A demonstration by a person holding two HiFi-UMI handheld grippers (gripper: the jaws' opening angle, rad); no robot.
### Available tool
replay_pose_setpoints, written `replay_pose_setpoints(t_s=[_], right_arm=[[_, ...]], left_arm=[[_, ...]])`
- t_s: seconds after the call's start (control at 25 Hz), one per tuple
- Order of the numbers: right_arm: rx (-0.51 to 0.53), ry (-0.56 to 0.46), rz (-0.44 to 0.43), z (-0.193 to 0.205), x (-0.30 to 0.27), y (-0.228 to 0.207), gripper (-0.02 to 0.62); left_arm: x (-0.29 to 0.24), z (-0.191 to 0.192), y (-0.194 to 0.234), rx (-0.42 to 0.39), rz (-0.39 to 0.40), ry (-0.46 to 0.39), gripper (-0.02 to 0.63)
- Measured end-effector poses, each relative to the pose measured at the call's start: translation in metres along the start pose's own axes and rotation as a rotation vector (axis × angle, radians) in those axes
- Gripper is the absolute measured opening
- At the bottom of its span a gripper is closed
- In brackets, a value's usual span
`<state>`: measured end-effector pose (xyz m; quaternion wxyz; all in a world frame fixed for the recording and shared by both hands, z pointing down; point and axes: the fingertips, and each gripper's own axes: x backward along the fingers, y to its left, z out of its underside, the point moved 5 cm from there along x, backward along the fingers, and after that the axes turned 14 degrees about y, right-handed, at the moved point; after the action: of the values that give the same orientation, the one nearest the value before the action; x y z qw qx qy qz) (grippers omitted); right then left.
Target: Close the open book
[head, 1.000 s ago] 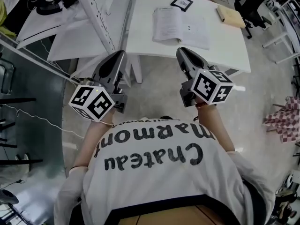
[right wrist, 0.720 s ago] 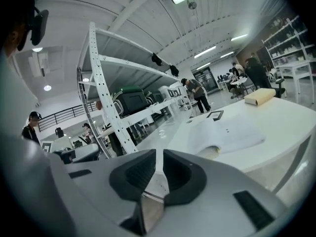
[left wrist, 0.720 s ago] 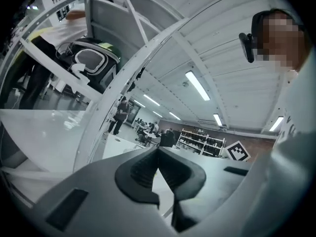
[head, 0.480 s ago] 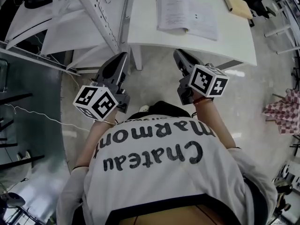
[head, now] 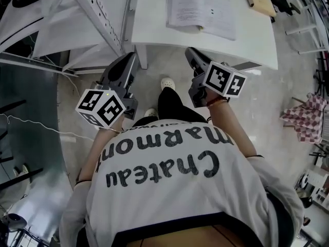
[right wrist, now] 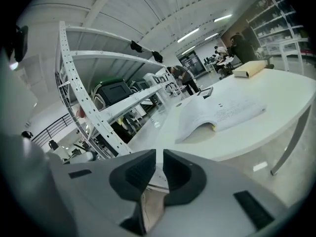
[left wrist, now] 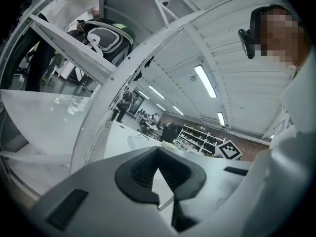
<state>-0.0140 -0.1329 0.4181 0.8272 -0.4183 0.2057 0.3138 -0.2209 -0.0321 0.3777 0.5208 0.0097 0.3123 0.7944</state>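
Observation:
The open book (head: 203, 9) lies pages up on the white table (head: 154, 30), at the top of the head view. It also shows in the right gripper view, where the book (right wrist: 222, 113) arches at its spine. Both grippers hang short of the table's near edge, over the floor, and touch nothing. My left gripper (head: 129, 59) is shut and empty; in its own view its fingertips (left wrist: 158, 152) meet. My right gripper (head: 191, 53) is shut too, with only a thin slit between its pads (right wrist: 143, 169), and points toward the book.
A tan closed book (head: 257, 1) lies at the table's far right corner, and a square marker tag (right wrist: 205, 92) lies beyond the open book. A white perforated shelf rack (head: 97, 14) stands left of the table. A checkered umbrella (head: 303, 122) lies on the floor at right.
Both grippers have sunk lower in front of the table. The table and book have slid toward the top of the head view, and the person's shoes have come into sight.

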Motion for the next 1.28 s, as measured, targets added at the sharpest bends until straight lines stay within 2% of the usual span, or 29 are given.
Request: replay_pose_setpoints(t_s=[0.32,0.52,0.68,0.8,0.92,0.96,1.04,1.16,1.28], right_arm=[[0.098,0.012,0.023,-0.058,-0.031,-0.021,0.061],[0.104,-0.012,0.002,-0.107,-0.041,-0.031,0.061],[0.149,-0.040,0.001,-0.138,-0.044,-0.035,0.061],[0.257,-0.022,0.048,-0.149,-0.048,-0.038,0.063],[0.408,0.048,0.124,-0.149,-0.055,-0.043,0.067],[0.452,0.078,0.146,-0.146,-0.059,-0.045,0.081],[0.522,0.143,0.175,-0.140,-0.067,-0.049,0.164],[0.627,0.232,0.212,-0.130,-0.080,-0.052,0.172],[0.778,0.338,0.258,-0.120,-0.095,-0.053,0.205]], left_arm=[[-0.030,-0.036,0.016,-0.020,-0.028,-0.036,0.023],[-0.043,-0.058,0.022,-0.016,-0.050,-0.079,0.023],[-0.049,-0.065,0.029,-0.006,-0.073,-0.092,0.023],[-0.052,-0.065,0.033,-0.003,-0.096,-0.079,0.025],[-0.053,-0.064,0.034,0.010,-0.104,-0.088,0.023],[-0.053,-0.063,0.035,0.014,-0.107,-0.092,0.025],[-0.053,-0.061,0.036,0.019,-0.113,-0.096,0.023],[-0.052,-0.059,0.037,0.029,-0.124,-0.103,0.025],[-0.050,-0.057,0.039,0.034,-0.133,-0.108,0.025]])
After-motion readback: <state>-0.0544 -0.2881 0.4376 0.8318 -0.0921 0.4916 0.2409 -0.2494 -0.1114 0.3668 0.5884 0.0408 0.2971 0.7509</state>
